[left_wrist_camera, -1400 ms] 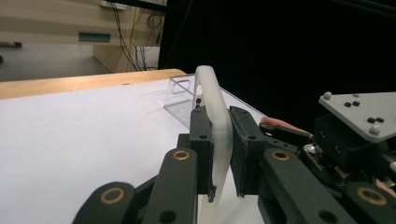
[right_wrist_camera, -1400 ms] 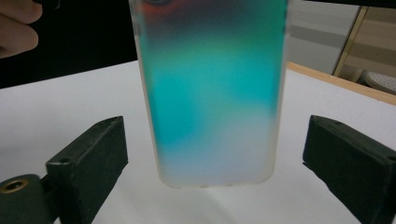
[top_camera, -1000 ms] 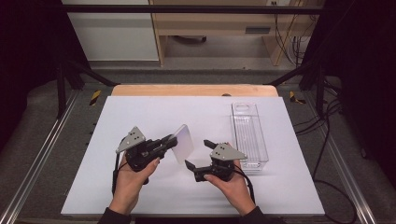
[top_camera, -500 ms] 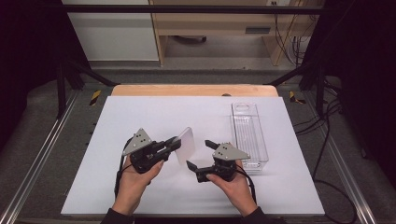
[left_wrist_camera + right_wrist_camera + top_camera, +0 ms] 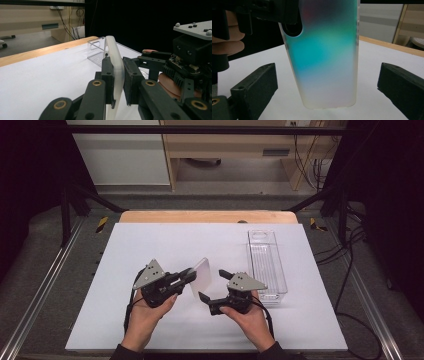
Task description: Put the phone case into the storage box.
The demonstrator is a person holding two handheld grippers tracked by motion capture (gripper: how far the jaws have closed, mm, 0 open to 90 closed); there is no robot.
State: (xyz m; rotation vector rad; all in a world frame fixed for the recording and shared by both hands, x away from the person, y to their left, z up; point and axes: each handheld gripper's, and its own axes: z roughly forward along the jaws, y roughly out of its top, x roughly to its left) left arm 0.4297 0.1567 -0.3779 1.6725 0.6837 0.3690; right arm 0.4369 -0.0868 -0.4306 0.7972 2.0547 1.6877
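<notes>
A translucent, iridescent phone case [image 5: 201, 277] is held on edge above the white table top. My left gripper [image 5: 189, 276] is shut on it, pads pressing both faces of the case [image 5: 115, 57] near the camera cut-out. My right gripper [image 5: 212, 284] faces the case from the right. Its jaws have just been opening and stand wide. In the right gripper view the case [image 5: 327, 57] hangs between the two pads [image 5: 259, 80] with clear gaps on both sides, touching neither.
A clear, long plastic bin [image 5: 266, 265] lies on the white sheet [image 5: 150, 245] just right of the right hand. The wooden table edge [image 5: 210, 216] runs along the back. Metal rails and cables flank the table.
The right gripper's jaws stand wider apart than before. The left hand with the case has drifted slightly toward the right gripper.
</notes>
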